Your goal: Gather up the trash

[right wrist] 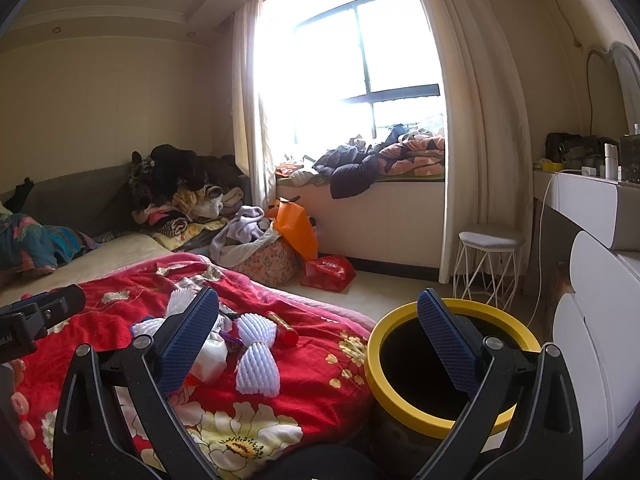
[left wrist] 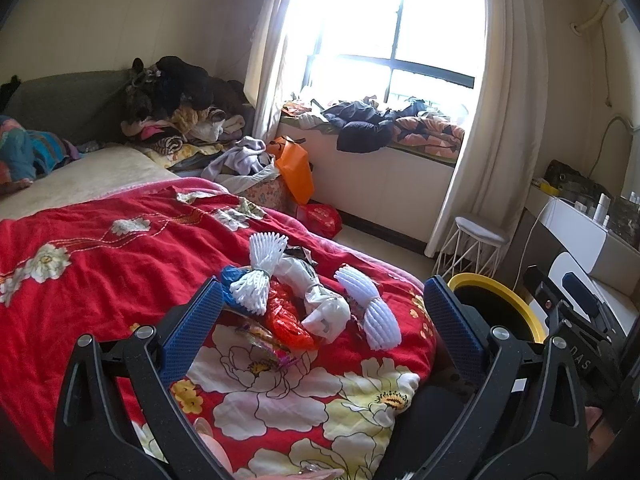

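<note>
Trash lies in a pile on the red flowered blanket (left wrist: 100, 264): a white foam net (left wrist: 256, 276), a second foam net (left wrist: 370, 310), a red wrapper (left wrist: 288, 318), a crumpled white bag (left wrist: 324, 308) and a colourful wrapper (left wrist: 264, 340). My left gripper (left wrist: 322, 312) is open and empty, its blue pads either side of the pile and a little short of it. A yellow-rimmed bin (right wrist: 400, 360) stands beside the bed; it also shows in the left wrist view (left wrist: 516, 300). My right gripper (right wrist: 318, 340) is open and empty, between the bed edge and the bin. A foam net (right wrist: 256, 356) and a red tube (right wrist: 284, 326) show there.
A white wire stool (right wrist: 490, 264) stands by the curtain. A white dresser (right wrist: 592, 280) runs along the right. Orange (right wrist: 298, 228) and red (right wrist: 328, 270) bags and a clothes pile (right wrist: 188, 200) lie beyond the bed. The window seat (right wrist: 380, 208) holds clothes.
</note>
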The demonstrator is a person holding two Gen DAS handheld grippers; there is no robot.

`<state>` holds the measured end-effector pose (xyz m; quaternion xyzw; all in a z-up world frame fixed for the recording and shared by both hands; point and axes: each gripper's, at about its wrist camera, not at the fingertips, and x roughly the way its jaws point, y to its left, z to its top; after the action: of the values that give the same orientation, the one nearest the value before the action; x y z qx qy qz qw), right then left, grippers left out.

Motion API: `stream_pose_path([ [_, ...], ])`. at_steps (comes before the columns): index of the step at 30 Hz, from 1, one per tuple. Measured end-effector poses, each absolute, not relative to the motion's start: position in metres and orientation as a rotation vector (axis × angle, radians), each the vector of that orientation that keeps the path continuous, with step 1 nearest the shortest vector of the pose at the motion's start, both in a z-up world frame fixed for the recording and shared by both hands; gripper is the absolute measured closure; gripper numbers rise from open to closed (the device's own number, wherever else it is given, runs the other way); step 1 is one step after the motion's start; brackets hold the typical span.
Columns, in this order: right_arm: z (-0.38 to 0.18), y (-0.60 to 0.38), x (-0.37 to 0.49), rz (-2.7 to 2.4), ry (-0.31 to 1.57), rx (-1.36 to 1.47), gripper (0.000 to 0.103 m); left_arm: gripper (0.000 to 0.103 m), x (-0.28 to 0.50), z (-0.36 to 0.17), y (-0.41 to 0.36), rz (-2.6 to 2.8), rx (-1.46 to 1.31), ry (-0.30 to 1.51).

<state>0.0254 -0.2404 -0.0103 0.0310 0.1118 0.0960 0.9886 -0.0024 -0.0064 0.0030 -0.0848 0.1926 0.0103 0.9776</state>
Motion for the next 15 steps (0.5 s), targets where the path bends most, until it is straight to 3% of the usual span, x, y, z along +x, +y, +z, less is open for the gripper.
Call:
stream_pose_path([
  [15,-0.022,-0.237,0.045,0.214,0.276,0.055,0.006,0.01,0.022,-0.014,0.002,-0.012,-0.19,0.454],
])
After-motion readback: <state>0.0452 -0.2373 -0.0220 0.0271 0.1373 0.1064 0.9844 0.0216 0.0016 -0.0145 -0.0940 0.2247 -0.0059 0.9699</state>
